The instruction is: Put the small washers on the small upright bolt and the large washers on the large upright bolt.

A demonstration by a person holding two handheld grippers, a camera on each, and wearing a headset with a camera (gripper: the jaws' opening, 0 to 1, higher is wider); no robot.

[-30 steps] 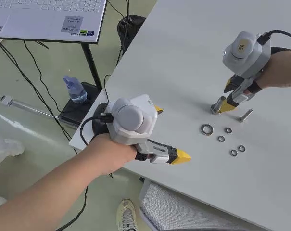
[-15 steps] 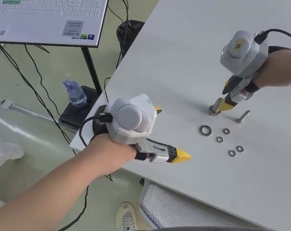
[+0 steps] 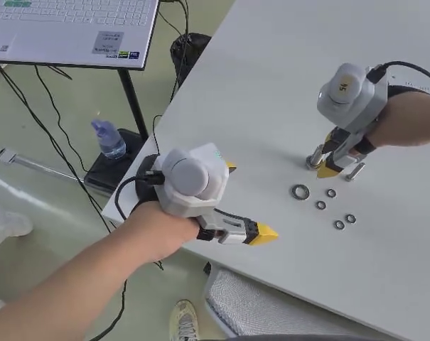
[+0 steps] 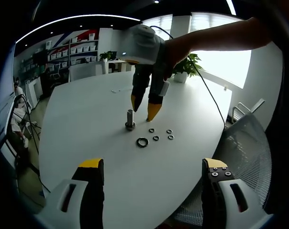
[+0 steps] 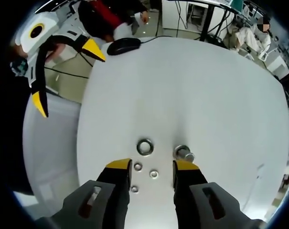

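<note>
Right tool [image 5: 152, 167] half-open, empty — shiny metal large bolt [image 5: 183, 153] upright beside its right tip, ring-shaped large washer [image 5: 144, 147] just ahead, small washers [image 5: 154, 173] between its tips. Left tool [image 4: 153, 164] wide, empty, over matte white tabletop [image 4: 77, 124].

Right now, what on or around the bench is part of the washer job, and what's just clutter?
Job: large upright bolt, small bolt lying on its side, large washer, four small washers, right claw open by the large bolt.
Lying about: laptop, water bottle, mesh chair.
</note>
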